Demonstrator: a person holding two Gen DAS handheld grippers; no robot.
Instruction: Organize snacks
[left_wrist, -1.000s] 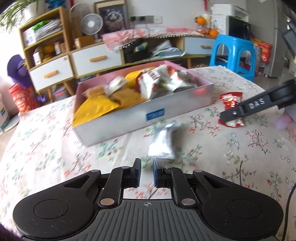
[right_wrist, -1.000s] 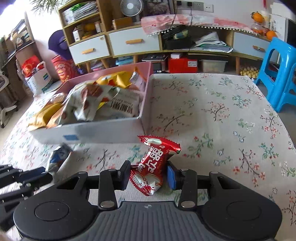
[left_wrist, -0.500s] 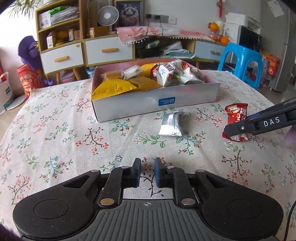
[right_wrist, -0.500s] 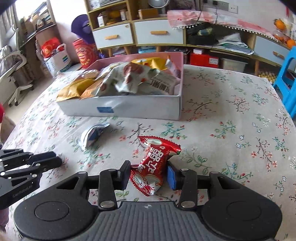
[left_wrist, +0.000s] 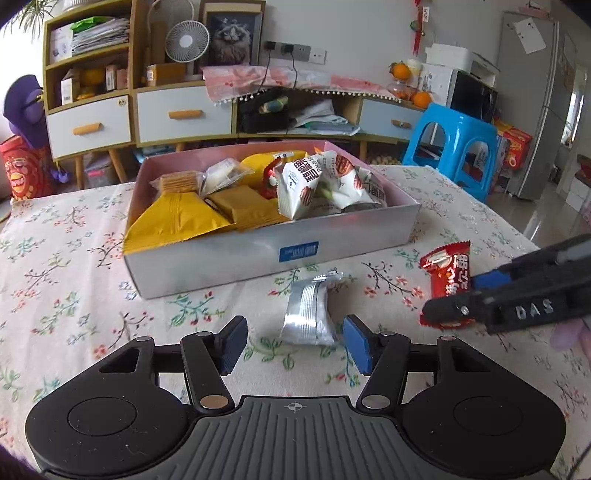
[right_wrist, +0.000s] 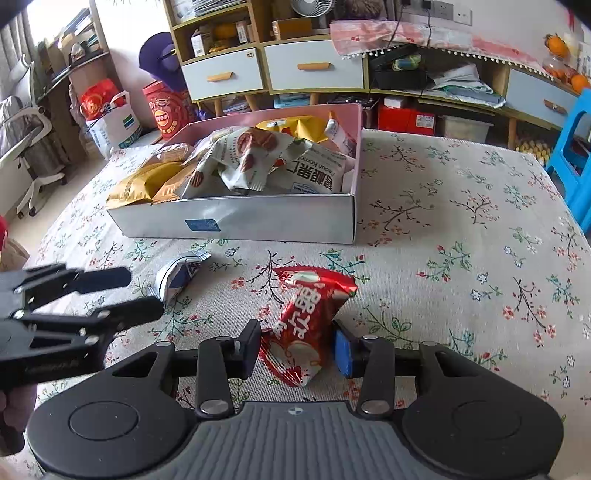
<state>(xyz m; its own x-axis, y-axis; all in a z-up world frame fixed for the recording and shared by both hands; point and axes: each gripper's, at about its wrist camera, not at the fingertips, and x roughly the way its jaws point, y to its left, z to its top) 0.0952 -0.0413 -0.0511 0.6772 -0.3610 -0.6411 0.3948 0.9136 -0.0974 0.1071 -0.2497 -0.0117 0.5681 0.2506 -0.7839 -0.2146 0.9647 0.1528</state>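
Observation:
A silver snack packet (left_wrist: 308, 310) lies on the floral tablecloth in front of the grey box (left_wrist: 258, 254), which is full of yellow, white and red snack bags. My left gripper (left_wrist: 293, 345) is open, its pads on either side of the packet's near end without touching it. My right gripper (right_wrist: 295, 345) is shut on a red snack packet (right_wrist: 308, 321) and holds it just above the cloth; it shows at the right of the left wrist view (left_wrist: 448, 280). The silver packet (right_wrist: 179, 273) and left gripper (right_wrist: 107, 291) show in the right wrist view.
The box (right_wrist: 240, 218) sits mid-table with its pink inside wall at the back. A blue stool (left_wrist: 456, 147) stands beyond the table's far right. Drawers and shelves (left_wrist: 159, 114) line the far wall.
My left gripper has opened from shut and moved forward around the silver packet. My right gripper still holds the red packet and has come nearer the box.

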